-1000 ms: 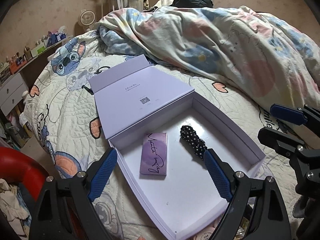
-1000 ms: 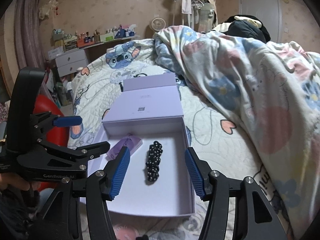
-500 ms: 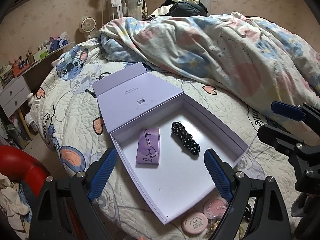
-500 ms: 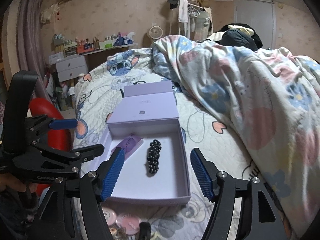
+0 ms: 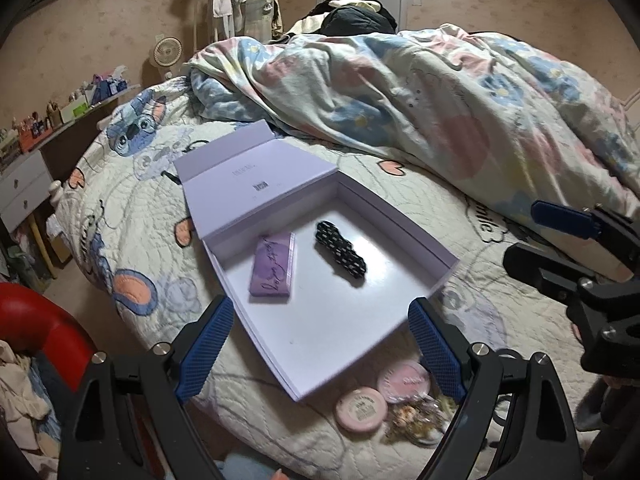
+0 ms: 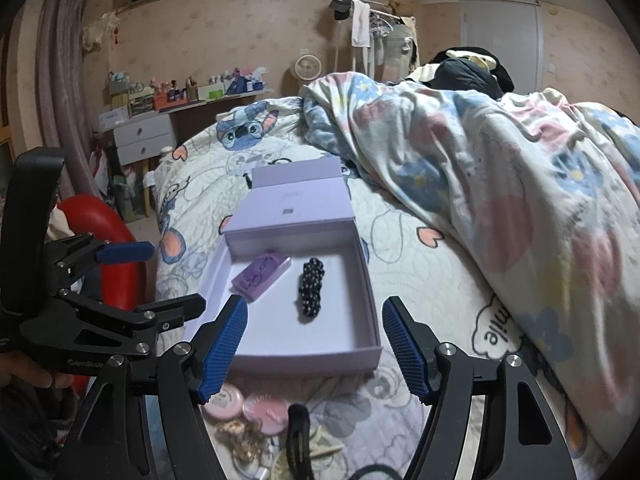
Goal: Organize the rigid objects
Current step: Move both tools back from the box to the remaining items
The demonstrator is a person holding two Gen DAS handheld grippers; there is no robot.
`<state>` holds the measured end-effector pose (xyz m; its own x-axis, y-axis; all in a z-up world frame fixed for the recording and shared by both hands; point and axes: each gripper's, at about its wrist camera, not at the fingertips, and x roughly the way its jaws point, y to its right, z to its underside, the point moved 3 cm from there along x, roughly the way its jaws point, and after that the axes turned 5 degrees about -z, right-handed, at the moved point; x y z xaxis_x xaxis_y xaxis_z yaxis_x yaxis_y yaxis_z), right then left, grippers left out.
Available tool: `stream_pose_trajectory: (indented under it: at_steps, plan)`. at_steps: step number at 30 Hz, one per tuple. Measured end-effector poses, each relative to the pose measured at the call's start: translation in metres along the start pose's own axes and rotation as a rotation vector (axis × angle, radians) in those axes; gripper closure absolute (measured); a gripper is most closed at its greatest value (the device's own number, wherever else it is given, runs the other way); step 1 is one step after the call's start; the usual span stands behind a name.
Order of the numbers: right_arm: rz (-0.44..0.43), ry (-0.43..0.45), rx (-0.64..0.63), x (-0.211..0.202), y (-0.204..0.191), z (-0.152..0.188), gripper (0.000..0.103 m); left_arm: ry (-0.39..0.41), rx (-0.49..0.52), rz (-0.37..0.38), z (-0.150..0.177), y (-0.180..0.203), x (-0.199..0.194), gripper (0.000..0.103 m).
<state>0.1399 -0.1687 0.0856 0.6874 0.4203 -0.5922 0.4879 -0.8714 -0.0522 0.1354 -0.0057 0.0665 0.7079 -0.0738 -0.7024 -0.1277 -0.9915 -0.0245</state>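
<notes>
Both grippers, left & right, spread wide, empty. 2 pink compacts beside box: light, stiff, slick; pinch across rims.

place: home bedroom | bed, duvet, probably clothes rack

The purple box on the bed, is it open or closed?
Open. The purple box has its lid folded back, showing a palette and hair clip inside.
</notes>
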Motion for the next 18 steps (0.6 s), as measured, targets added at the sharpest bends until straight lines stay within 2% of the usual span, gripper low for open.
stream_pose_trajectory:
  at_steps: [18]
  plan:
    - [0.011, -0.033, 0.054, -0.016, 0.002, 0.053, 0.033, -0.007, 0.027, 0.012, 0.042, 0.018, -0.011, 0.013]
